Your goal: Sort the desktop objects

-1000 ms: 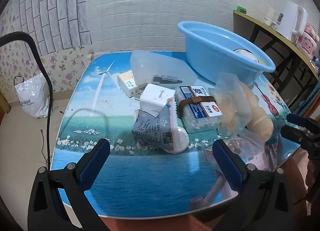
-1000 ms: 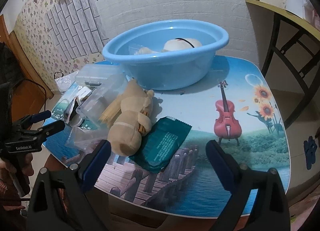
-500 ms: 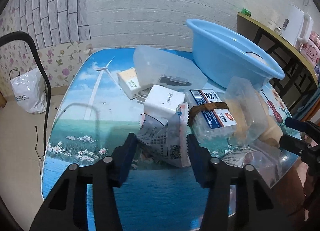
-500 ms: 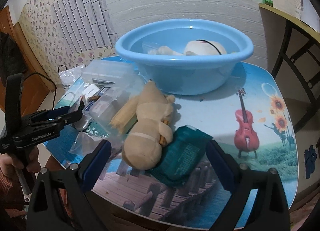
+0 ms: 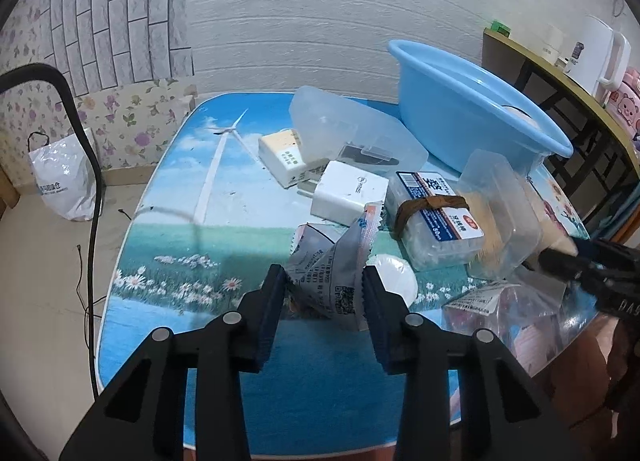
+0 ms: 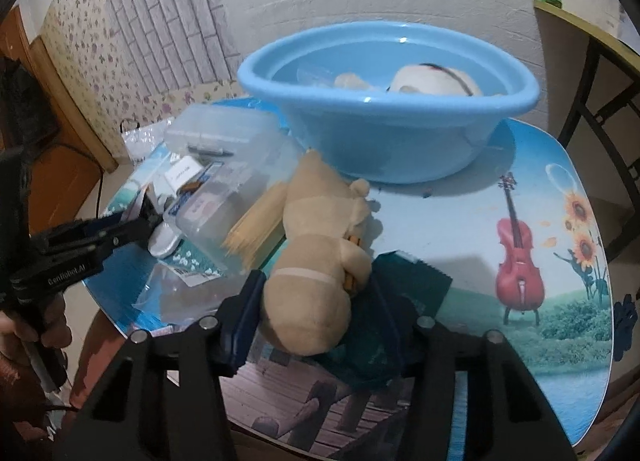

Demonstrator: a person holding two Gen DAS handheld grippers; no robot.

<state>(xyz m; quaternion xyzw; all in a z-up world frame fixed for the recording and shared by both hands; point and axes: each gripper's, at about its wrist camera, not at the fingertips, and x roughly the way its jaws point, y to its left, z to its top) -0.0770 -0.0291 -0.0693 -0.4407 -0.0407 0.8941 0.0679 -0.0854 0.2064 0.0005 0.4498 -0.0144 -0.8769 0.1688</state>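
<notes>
Both grippers are angling steeply downward in front of the blue basin (image 6: 384,109). The left gripper (image 5: 323,293) is closing onto a grey packet (image 5: 332,273), pads touching. The right gripper (image 6: 316,301) is closing onto the plush toy (image 6: 320,261).

The black left gripper (image 6: 146,217) reads "GenRobot.AI" on its side; the grey crumpled foil packet (image 5: 326,281) carries a QR code.

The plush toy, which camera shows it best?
The right wrist view. There the plush toy lies whole and central, with the right gripper closing around its near end. The left wrist view shows only a tan sliver of it at the right edge, mostly hidden behind a clear plastic box.
</notes>
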